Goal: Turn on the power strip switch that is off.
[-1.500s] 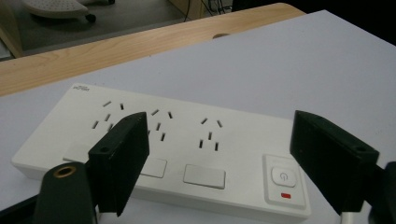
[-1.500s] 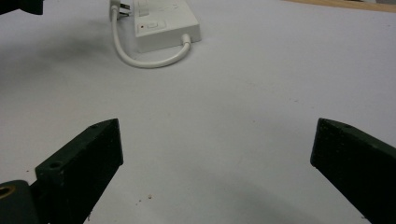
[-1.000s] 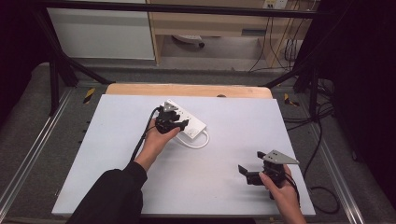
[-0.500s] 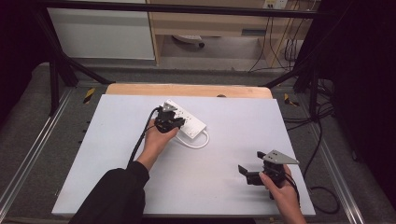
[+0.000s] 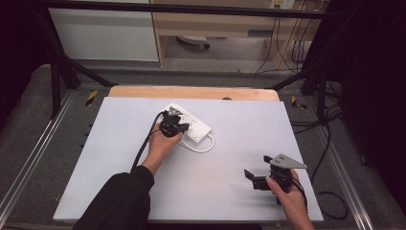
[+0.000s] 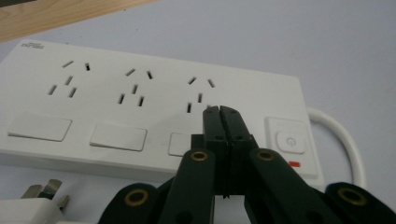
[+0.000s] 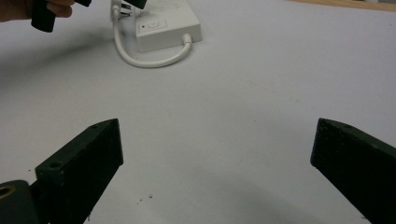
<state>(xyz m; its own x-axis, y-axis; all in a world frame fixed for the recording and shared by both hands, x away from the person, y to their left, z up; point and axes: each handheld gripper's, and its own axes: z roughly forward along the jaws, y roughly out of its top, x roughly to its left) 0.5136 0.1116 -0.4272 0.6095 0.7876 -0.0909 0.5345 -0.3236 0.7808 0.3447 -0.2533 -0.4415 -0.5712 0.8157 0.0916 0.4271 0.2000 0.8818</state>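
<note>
Resting on a pale grey bench (image 5: 119, 182), a white power strip (image 5: 191, 125) lies toward the far middle, w/ its white cord (image 5: 206, 147) looping off one end and curling back beside it. From the high view, the person's left hand (image 5: 160, 143) reaches in from the bottom left and holds the left claw (image 5: 173, 123) right at the strip's near edge. In the left gripper view, that claw's two black jaws have just been closing and are now clenched, tip to tip, w/ nothing between them; the tips sit over the strip's face, just below the third socket (image 6: 200, 91) and just left of the power button (image 6: 289, 141), which has a small red mark under it. Whether the tips touch the strip's surface can't be told. Three socket groups run along the strip, w/ flat white covers below them. A white plug (image 6: 35, 200) w/ metal prongs lies at the bottom left corner of that view, just beside the strip. Well apart, near the bench's front right, the right hand (image 5: 287, 199) holds the right claw (image 5: 253, 178) low over bare bench; in the right gripper view its jaws stand wide, released, nothing between them, w/ the strip (image 7: 166, 25) and cord far off at upper left.
</note>
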